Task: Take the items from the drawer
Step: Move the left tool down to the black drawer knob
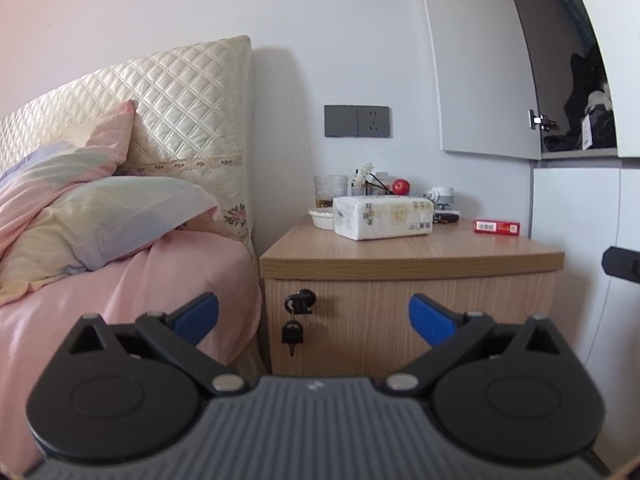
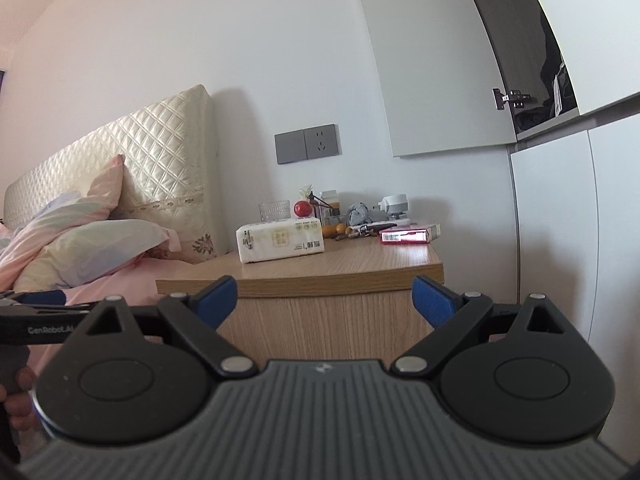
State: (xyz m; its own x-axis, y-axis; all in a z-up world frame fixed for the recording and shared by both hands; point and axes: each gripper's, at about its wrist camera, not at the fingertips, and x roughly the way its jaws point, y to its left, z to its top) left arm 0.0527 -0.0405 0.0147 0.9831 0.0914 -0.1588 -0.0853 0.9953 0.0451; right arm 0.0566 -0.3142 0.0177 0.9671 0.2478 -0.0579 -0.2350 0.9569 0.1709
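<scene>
A light wood nightstand (image 1: pixel 400 256) (image 2: pixel 304 276) stands beside the bed, and its drawer front (image 1: pixel 408 320) (image 2: pixel 320 320) is closed. A black lock with a key hanging from it (image 1: pixel 298 316) sits at the drawer's upper left. My left gripper (image 1: pixel 314 318) is open, a short way in front of the drawer, nothing between its blue fingers. My right gripper (image 2: pixel 325 300) is open too, facing the drawer front from a little farther right. The left gripper's body (image 2: pixel 36 312) shows at the left edge of the right wrist view, held by a hand (image 2: pixel 16 396).
On the nightstand top lie a tissue pack (image 1: pixel 382 216) (image 2: pixel 280 238), a red box (image 1: pixel 496 226) (image 2: pixel 406 236), a glass (image 1: pixel 330 190), a white dish (image 1: pixel 322 216), keys and small clutter. A bed with pink sheets (image 1: pixel 120 300) and pillows is left; white wardrobe doors (image 1: pixel 576 240) right.
</scene>
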